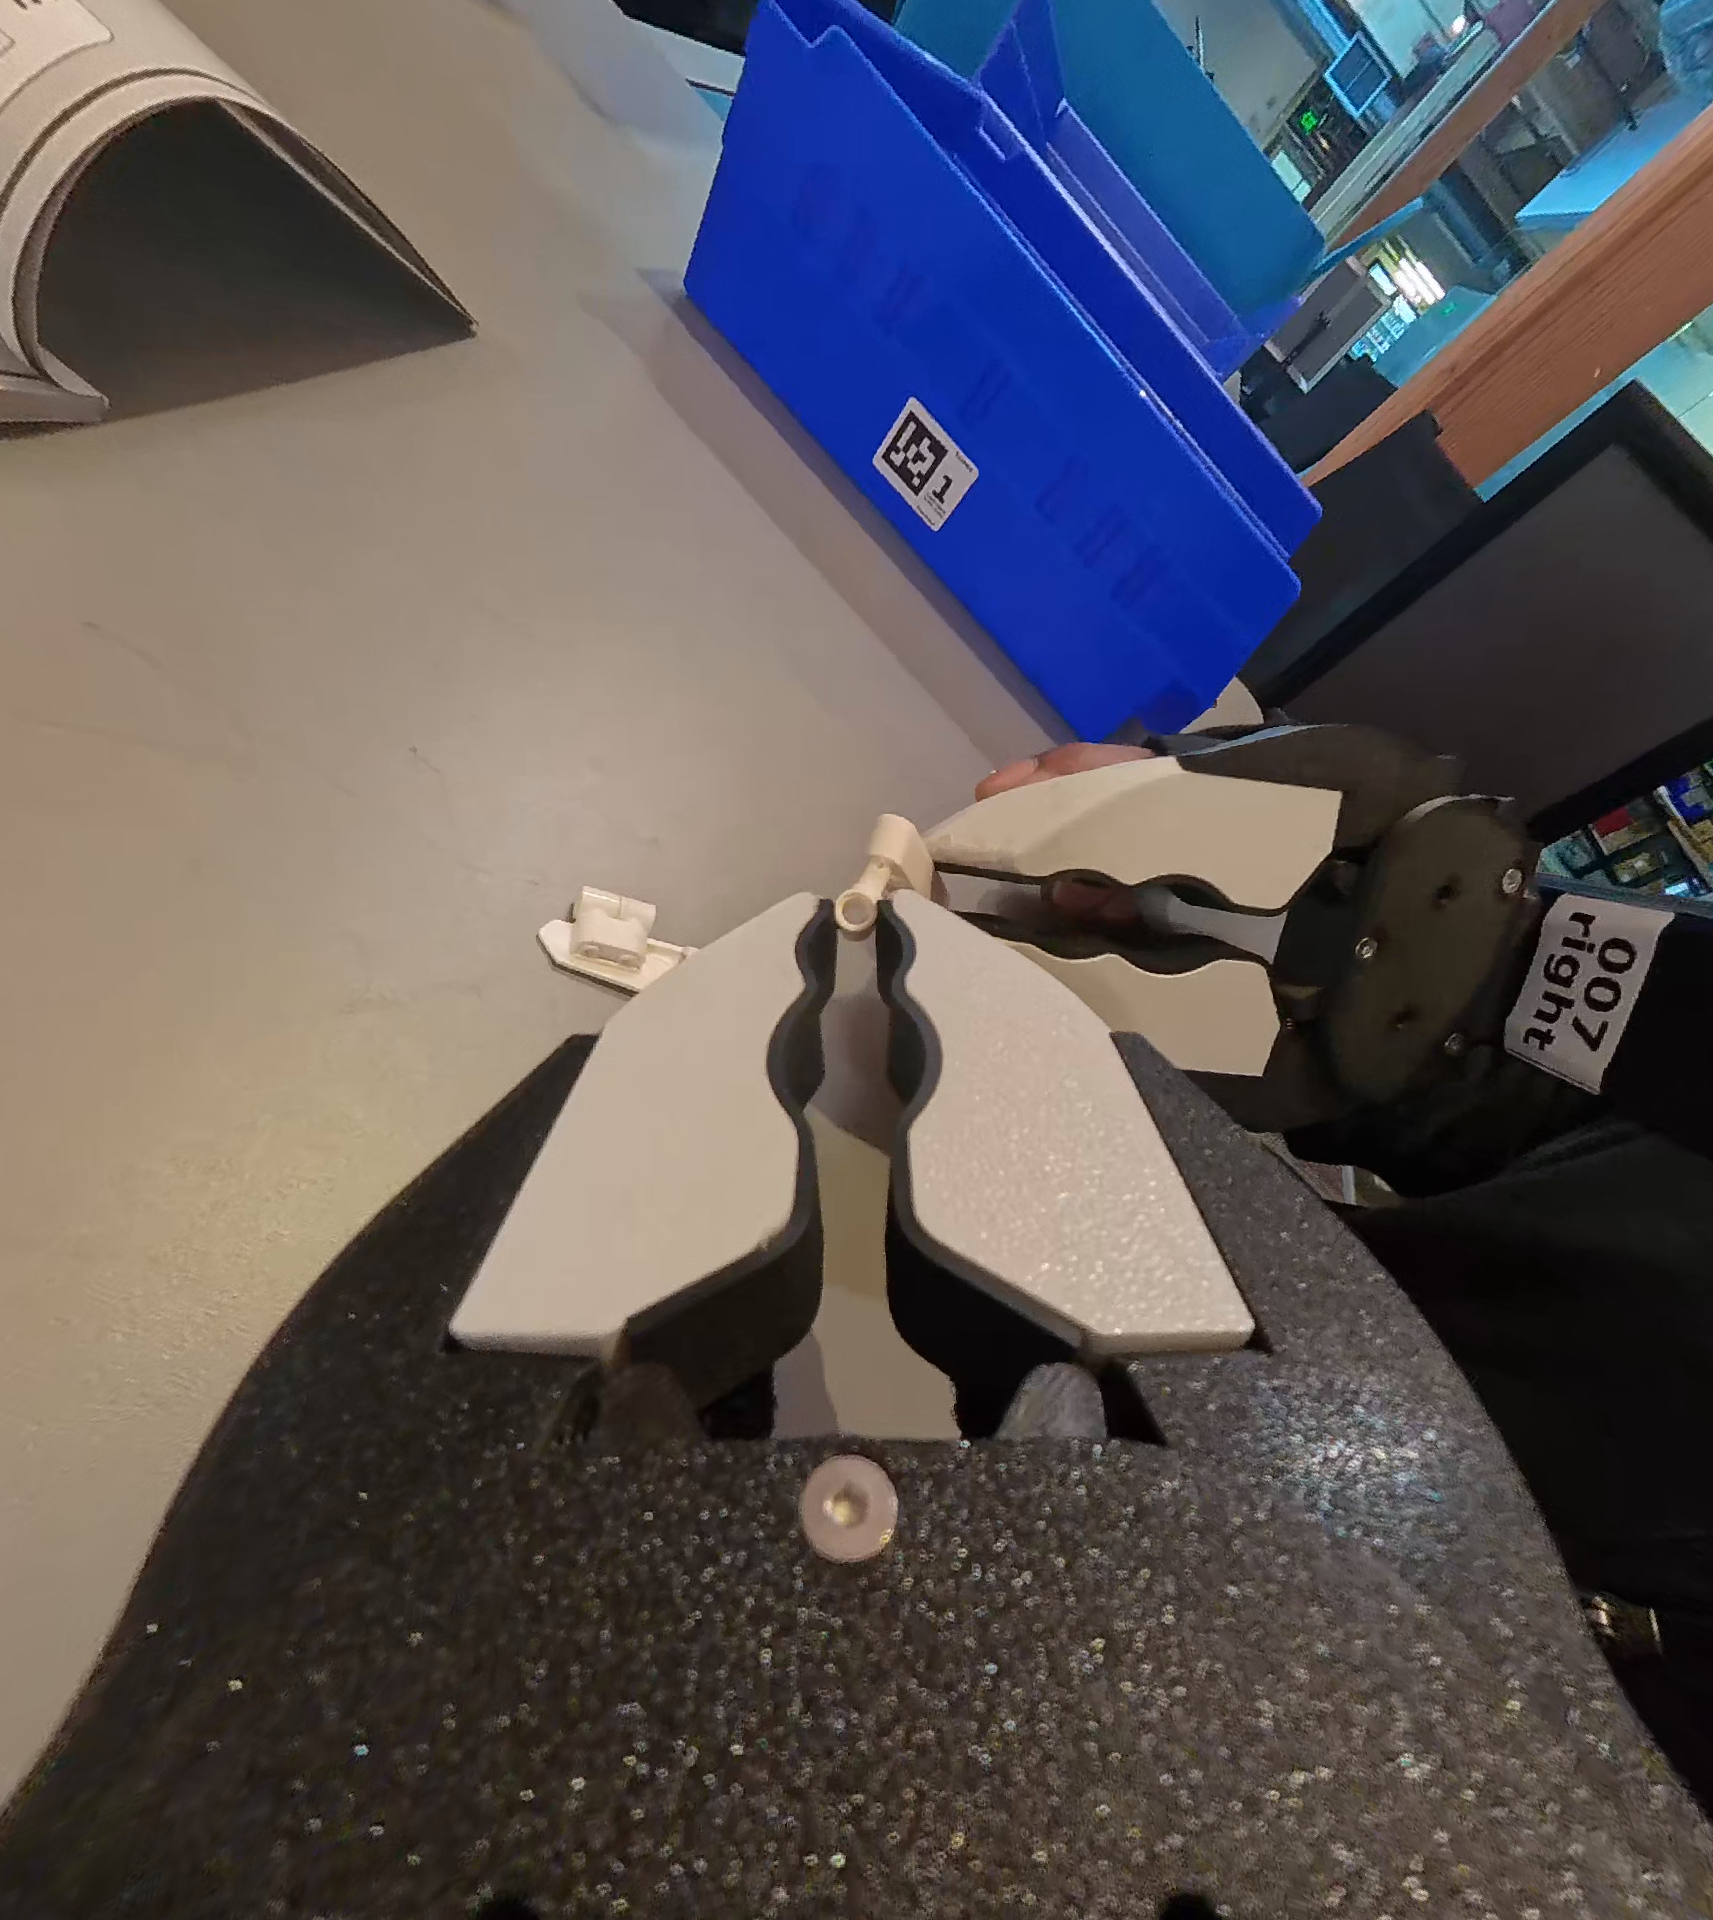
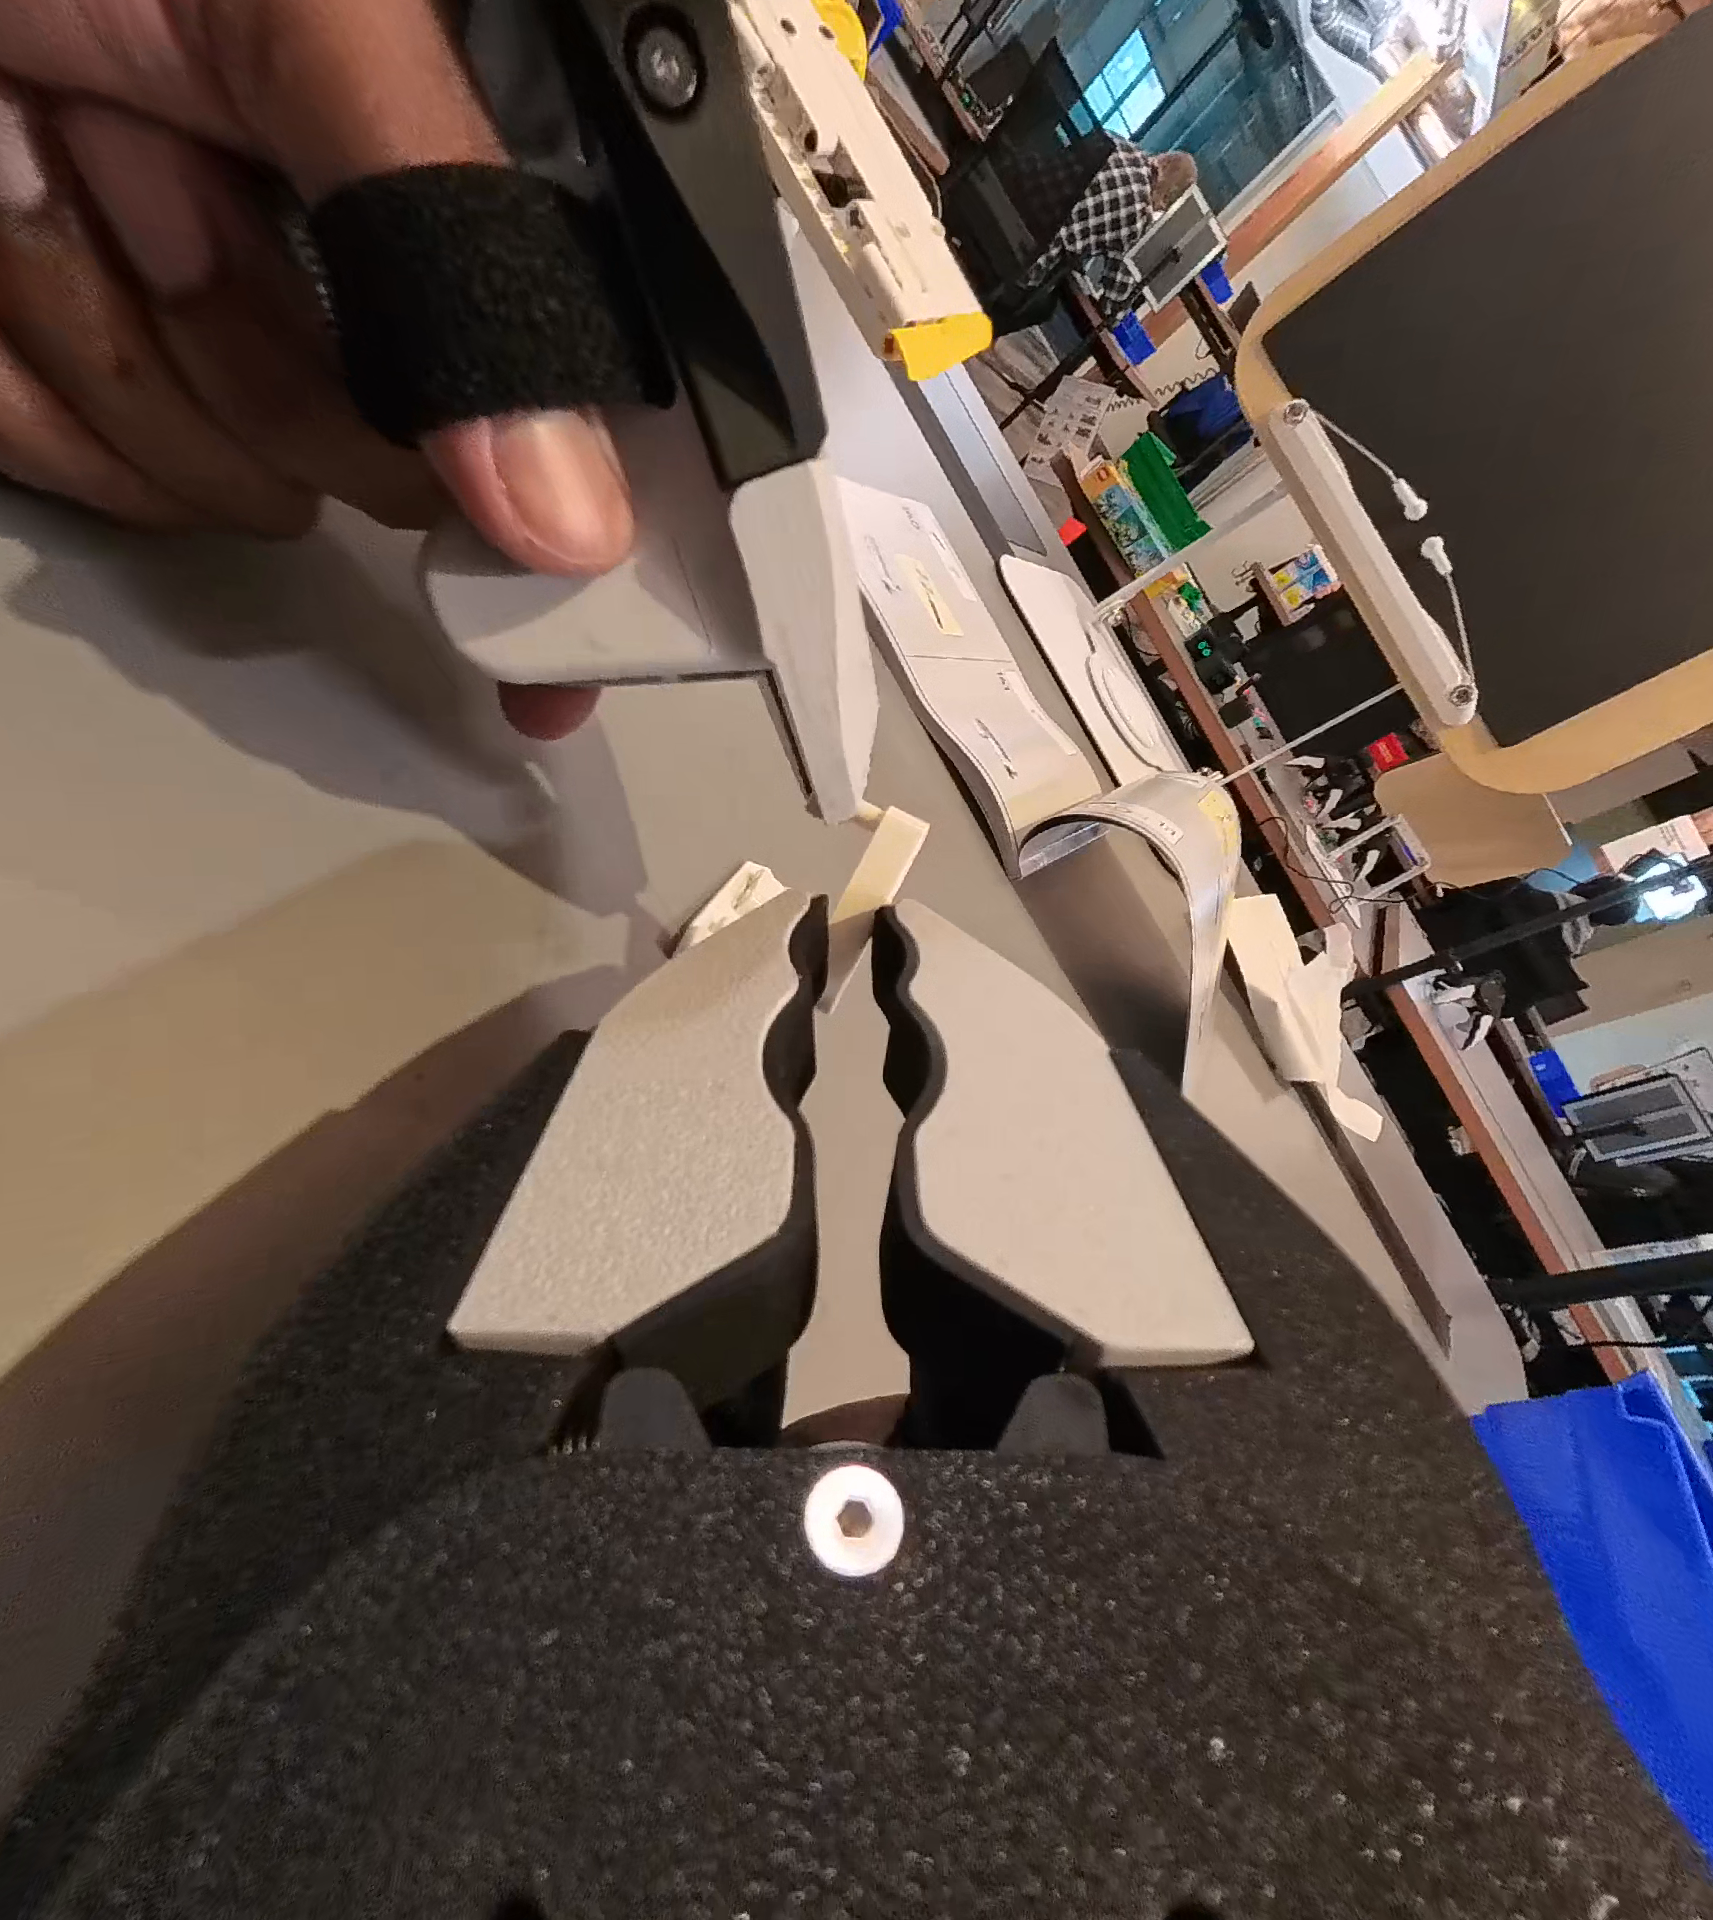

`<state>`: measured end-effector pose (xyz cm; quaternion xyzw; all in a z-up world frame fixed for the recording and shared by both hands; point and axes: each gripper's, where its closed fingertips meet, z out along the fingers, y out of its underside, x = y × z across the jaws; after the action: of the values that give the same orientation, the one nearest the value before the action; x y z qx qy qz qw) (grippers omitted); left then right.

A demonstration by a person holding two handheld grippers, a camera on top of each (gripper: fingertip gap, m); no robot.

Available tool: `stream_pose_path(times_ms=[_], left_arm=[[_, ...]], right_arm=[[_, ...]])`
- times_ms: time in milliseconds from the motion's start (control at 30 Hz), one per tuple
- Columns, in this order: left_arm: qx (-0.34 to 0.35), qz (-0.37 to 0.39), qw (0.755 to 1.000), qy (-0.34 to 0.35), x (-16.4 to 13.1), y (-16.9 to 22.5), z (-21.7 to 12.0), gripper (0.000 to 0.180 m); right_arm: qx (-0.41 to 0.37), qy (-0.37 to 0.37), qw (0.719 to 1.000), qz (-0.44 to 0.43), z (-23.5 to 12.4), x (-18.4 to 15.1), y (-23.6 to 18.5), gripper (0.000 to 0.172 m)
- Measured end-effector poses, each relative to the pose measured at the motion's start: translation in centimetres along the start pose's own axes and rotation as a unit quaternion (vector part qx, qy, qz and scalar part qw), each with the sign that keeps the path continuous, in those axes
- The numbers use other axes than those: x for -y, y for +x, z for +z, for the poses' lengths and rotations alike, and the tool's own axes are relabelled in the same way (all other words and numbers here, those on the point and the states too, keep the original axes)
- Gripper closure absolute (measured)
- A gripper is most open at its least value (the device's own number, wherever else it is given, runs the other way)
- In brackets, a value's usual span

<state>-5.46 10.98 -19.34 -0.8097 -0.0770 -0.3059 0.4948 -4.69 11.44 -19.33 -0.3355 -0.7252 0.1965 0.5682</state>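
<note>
In the left wrist view my left gripper (image 1: 853, 916) is shut on a small cream pin (image 1: 853, 910), whose round end shows between the fingertips. The pin's other end meets a cream block (image 1: 906, 854) held by my right gripper (image 1: 938, 871), which comes in from the right. In the right wrist view my right gripper (image 2: 847, 923) is shut on that cream block (image 2: 878, 873), tilted up between the pads. My left gripper (image 2: 836, 795) reaches down from above and its tip meets the block's top end. Both are held just above the grey table (image 1: 260, 779). A cream assembled piece (image 1: 608, 932) lies on the table just left of the grippers and also shows in the right wrist view (image 2: 727, 902).
A blue bin (image 1: 987, 395) with a square marker sticker stands behind the grippers. An open booklet (image 1: 104, 229) lies at the far left and also shows in the right wrist view (image 2: 997, 717). A dark monitor (image 1: 1558, 623) stands at the right. A person's hand (image 2: 208, 312) grips the left tool. My two grippers' fingertips are within a few centimetres of each other. The cream assembled piece (image 1: 608, 932) sits 5 centimeters or so from the ends of my left fingers.
</note>
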Motion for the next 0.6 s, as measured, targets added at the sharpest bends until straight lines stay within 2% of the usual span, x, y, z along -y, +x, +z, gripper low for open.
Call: stream_pose_path(times_ms=[300, 467, 600], left_arm=[[0.003, 0.02, 1.0, -0.011, -0.3, 0.0, 0.1, 0.173], [-0.042, 0.065, 0.996, -0.038, -0.8, 1.0, 0.0, 0.173], [-0.078, 0.074, 0.992, -0.062, -1.5, 1.8, 0.0, 0.173]], right_arm=[[0.013, 0.012, 1.0, 0.003, 0.0, 0.2, -0.2, 0.163], [0.067, 0.054, 0.996, 0.037, -0.8, 0.2, -0.4, 0.163], [0.106, 0.072, 0.991, 0.045, -1.4, 0.1, -1.0, 0.163]])
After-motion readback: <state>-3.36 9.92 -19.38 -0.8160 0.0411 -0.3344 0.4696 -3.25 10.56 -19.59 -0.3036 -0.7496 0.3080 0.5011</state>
